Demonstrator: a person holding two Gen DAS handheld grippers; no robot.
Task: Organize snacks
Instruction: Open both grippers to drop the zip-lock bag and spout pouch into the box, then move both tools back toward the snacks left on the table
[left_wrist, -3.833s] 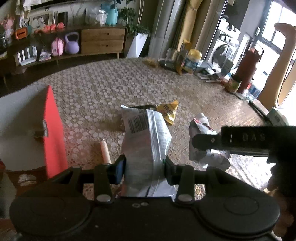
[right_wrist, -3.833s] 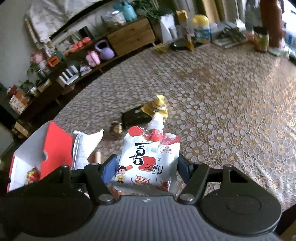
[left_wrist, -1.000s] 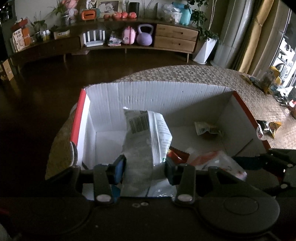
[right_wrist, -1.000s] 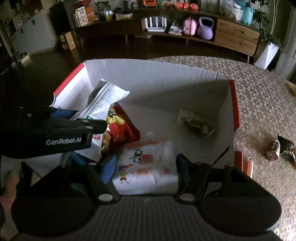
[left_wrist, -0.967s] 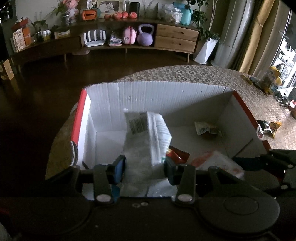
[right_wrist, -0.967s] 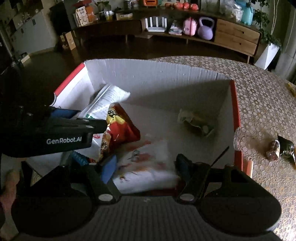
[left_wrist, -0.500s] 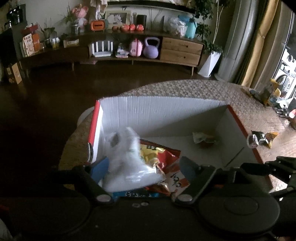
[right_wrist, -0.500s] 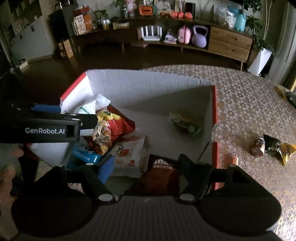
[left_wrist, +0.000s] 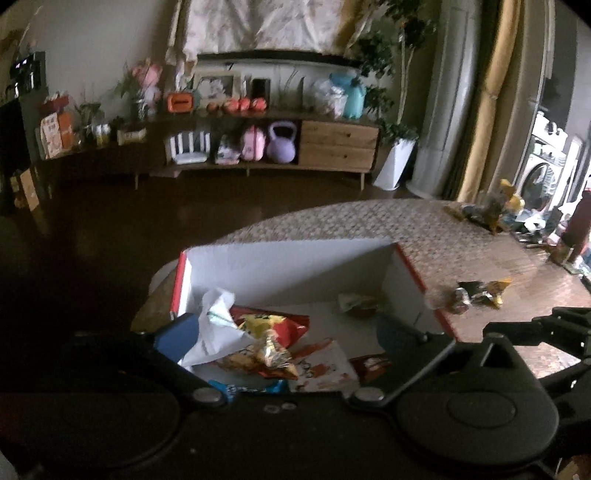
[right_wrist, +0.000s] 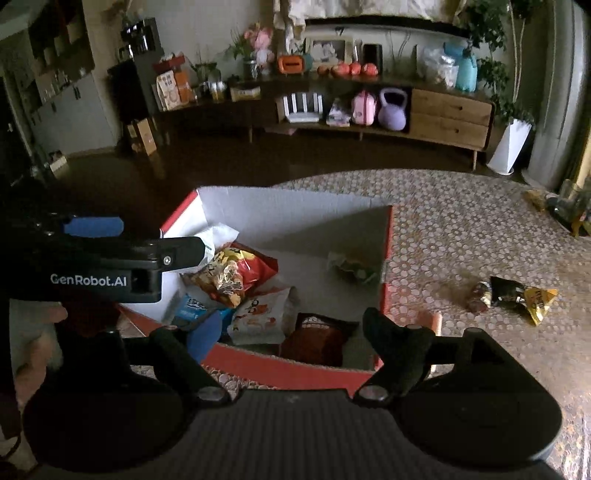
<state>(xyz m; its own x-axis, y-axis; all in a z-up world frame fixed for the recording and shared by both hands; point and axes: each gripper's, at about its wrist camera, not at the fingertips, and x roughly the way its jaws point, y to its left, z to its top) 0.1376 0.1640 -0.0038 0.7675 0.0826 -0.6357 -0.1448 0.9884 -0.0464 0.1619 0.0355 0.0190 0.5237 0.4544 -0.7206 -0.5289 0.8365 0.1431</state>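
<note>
A cardboard box (left_wrist: 295, 258), red outside and white inside, stands at the table's corner. In it lie a silver bag (left_wrist: 216, 328), a red chip bag (left_wrist: 269, 328) and a white pouch with red print (left_wrist: 317, 369). My left gripper (left_wrist: 284, 336) hovers above the box's near side, its jaws opening with nothing gripped. From the right wrist view the box (right_wrist: 295, 206) also holds the white pouch (right_wrist: 262, 317), a dark red packet (right_wrist: 317, 339) and a blue packet (right_wrist: 188, 306). My right gripper (right_wrist: 295, 332) is over the near wall, jaws opening and empty. The left gripper (right_wrist: 147, 238) shows at the left.
On the patterned tablecloth right of the box lie a black-and-yellow packet (right_wrist: 524, 295), a brown sweet (right_wrist: 478, 295) and a pink sausage stick (right_wrist: 432, 321). Jars and clutter (left_wrist: 491, 210) crowd the far right of the table. Dark floor and a sideboard (right_wrist: 443, 110) lie beyond.
Both grippers have let go: the silver bag and the white pouch dropped into the box. Both sets of jaws spread wider, and both grippers rose and drew back from the box.
</note>
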